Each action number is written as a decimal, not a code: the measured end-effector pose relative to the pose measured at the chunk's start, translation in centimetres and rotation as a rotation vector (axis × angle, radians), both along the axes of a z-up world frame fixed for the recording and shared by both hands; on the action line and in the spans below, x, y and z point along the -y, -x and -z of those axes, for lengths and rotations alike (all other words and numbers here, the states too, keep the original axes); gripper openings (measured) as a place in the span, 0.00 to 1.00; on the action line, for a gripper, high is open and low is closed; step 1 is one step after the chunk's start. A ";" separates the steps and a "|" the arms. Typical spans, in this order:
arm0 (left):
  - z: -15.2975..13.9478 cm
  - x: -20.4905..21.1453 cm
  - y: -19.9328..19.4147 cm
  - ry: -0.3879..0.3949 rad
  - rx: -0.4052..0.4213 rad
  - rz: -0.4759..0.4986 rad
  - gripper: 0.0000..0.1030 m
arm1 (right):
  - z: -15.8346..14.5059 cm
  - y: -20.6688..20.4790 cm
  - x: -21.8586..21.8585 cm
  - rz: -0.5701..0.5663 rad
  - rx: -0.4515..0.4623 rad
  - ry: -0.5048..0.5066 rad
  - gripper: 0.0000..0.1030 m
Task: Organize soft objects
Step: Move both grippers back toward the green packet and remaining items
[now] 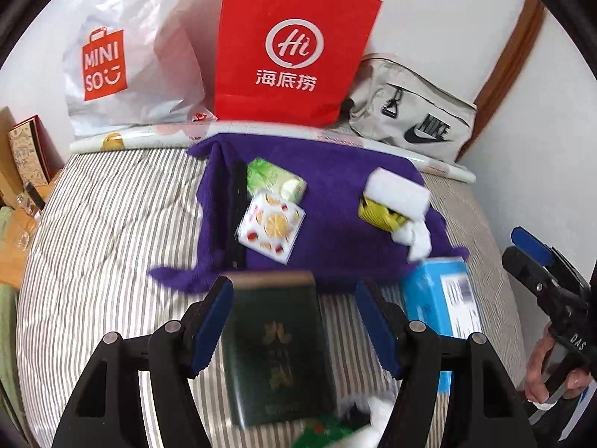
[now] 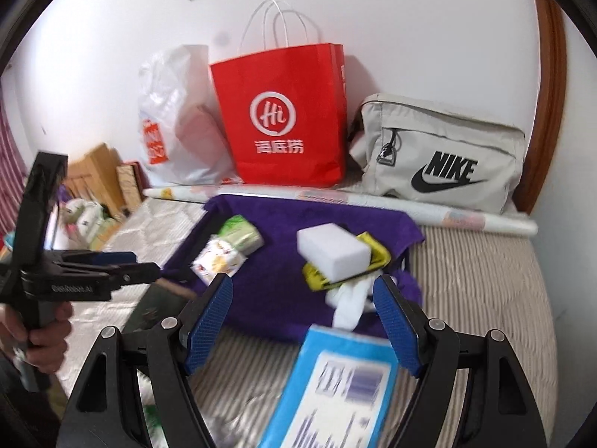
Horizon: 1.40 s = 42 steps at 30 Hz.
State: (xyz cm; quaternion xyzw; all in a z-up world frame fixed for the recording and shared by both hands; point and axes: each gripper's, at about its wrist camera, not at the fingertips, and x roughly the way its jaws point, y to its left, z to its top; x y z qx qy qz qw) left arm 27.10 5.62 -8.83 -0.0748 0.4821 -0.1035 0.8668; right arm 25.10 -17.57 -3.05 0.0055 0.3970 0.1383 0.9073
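Observation:
A purple towel (image 1: 328, 201) lies on the striped bed. On it are a green tissue pack (image 1: 274, 179), a fruit-print tissue pack (image 1: 270, 224), a white sponge (image 1: 399, 194) on a yellow packet (image 1: 377, 216), and white crumpled cloth (image 1: 416, 237). My left gripper (image 1: 294, 324) is open, its fingers either side of a dark green booklet (image 1: 280, 351) lying on the bed. My right gripper (image 2: 304, 321) is open above a blue box (image 2: 335, 388); the sponge (image 2: 334, 250) and towel (image 2: 268, 283) lie ahead of it.
A red paper bag (image 1: 294, 48), a white Miniso bag (image 1: 123, 59) and a grey Nike bag (image 1: 410, 115) stand against the wall behind a rolled sheet (image 1: 261, 130). Boxes (image 1: 26, 156) sit on a wooden surface at the left.

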 end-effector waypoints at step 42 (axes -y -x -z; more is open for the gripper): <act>9.3 10.2 12.2 -0.123 0.040 0.171 0.51 | 6.9 15.5 6.7 0.192 -0.074 0.066 0.75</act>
